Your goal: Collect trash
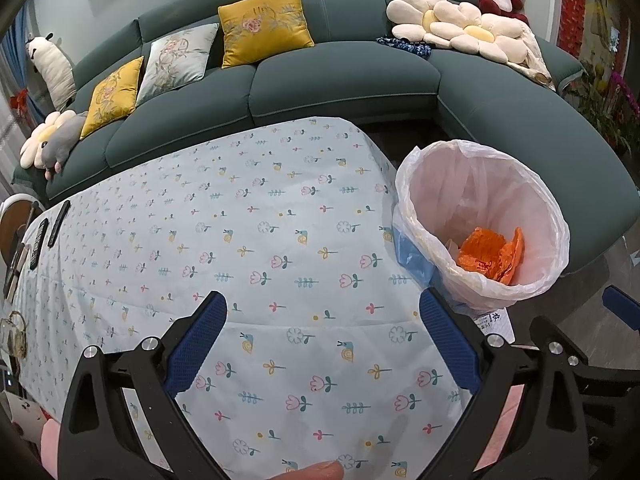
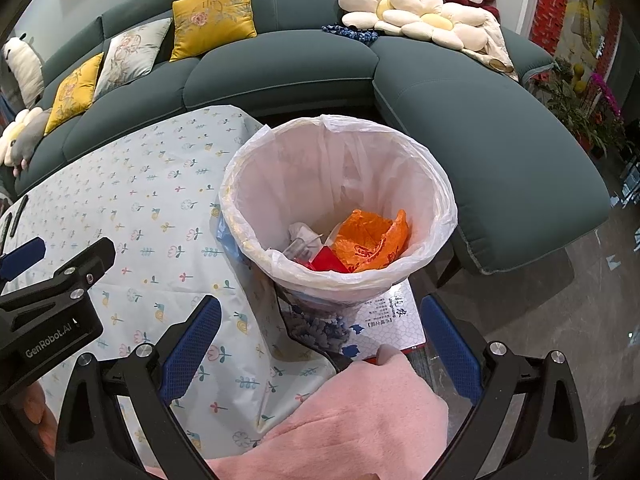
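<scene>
A bin lined with a pale pink plastic bag (image 2: 336, 168) stands at the right end of the table; it also shows in the left wrist view (image 1: 480, 216). Inside lie an orange crumpled wrapper (image 2: 368, 244), a red piece (image 2: 328, 262) and pale scraps (image 2: 302, 236). The orange wrapper shows in the left view too (image 1: 492, 252). My left gripper (image 1: 322, 332) is open and empty above the flowered tablecloth (image 1: 240, 240). My right gripper (image 2: 320, 336) is open and empty, just in front of the bin.
A green sofa (image 1: 340, 76) with cushions and plush toys curves behind the table. Remote controls (image 1: 44, 236) lie at the table's left end. A printed box (image 2: 384, 312) sits under the bin. A pink-sleeved knee (image 2: 360, 412) is below the right gripper. Potted plants (image 2: 576, 108) stand at right.
</scene>
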Available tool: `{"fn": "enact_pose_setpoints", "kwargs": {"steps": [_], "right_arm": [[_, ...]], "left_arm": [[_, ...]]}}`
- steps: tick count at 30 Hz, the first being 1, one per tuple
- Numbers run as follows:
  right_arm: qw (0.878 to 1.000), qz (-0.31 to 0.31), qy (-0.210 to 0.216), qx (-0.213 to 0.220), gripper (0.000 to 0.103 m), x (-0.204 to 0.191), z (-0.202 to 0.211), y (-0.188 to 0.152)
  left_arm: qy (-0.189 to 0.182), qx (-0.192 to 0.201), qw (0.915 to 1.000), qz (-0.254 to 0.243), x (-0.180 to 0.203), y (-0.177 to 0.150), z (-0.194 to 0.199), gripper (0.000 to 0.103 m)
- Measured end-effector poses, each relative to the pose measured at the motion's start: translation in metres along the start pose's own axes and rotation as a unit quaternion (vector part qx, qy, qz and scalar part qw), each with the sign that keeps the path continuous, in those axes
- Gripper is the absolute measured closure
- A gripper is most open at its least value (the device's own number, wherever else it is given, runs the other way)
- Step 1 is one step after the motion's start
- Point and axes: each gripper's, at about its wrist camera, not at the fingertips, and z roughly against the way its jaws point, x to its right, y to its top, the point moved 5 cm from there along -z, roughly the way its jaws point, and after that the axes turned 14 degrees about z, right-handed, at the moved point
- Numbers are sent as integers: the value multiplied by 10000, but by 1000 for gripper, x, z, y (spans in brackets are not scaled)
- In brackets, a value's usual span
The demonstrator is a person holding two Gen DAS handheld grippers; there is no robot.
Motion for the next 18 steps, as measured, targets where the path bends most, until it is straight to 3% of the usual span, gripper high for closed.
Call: {"fn": "enact_pose_setpoints", "kwargs": {"steps": [18], "right_arm": [[10000,-30,-27,-43,7,4,-7,-4]], "left_arm": [[30,-64,10000,-48,5,-2,-6,11]]}}
